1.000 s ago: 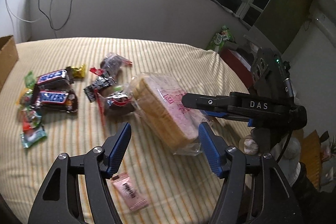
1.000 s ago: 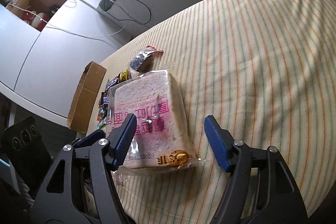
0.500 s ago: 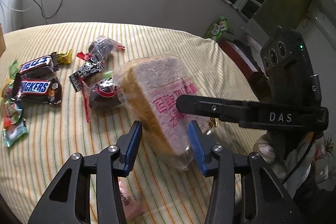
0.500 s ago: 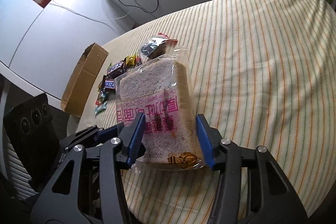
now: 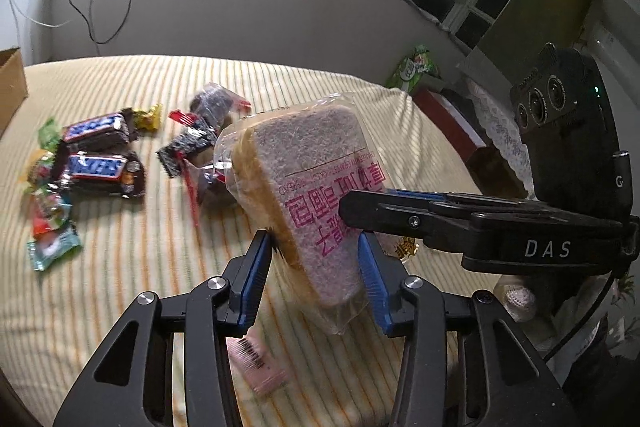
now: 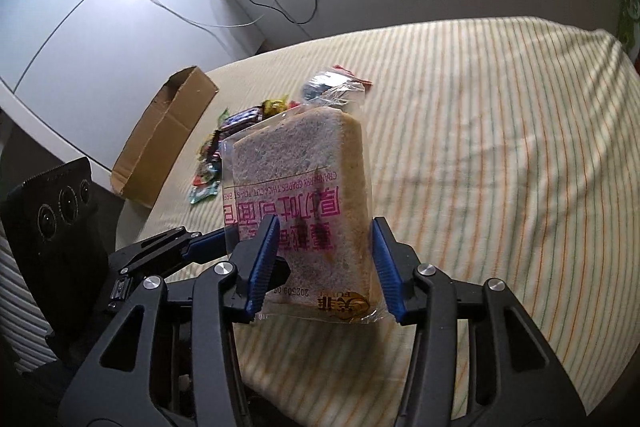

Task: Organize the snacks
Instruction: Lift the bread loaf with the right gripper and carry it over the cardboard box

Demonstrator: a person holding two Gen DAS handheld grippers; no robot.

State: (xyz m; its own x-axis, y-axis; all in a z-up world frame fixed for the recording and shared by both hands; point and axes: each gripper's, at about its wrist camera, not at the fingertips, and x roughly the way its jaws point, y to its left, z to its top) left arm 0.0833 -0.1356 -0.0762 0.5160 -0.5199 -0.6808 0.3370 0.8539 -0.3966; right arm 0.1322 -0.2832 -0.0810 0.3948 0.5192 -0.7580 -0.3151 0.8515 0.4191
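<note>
A clear bag of sliced bread (image 5: 312,183) with pink print is held up off the striped cloth (image 5: 132,279), standing on edge. My left gripper (image 5: 314,251) is shut on its lower end, blue pads pressing both faces. My right gripper (image 6: 325,239) is shut on the same bread bag (image 6: 300,179) from the other side, and its black finger (image 5: 384,211) crosses the left wrist view from the right. The left gripper's fingers (image 6: 188,247) show at lower left in the right wrist view.
Two Snickers bars (image 5: 100,163), small candies (image 5: 48,223) and dark wrapped snacks (image 5: 212,103) lie to the left on the cloth. A pink packet (image 5: 256,363) lies under my left gripper. An open cardboard box (image 6: 168,131) sits at the table's far left edge.
Both grippers closed from wide open onto the bread bag. The bag then tipped up from lying on the cloth and rose with them.
</note>
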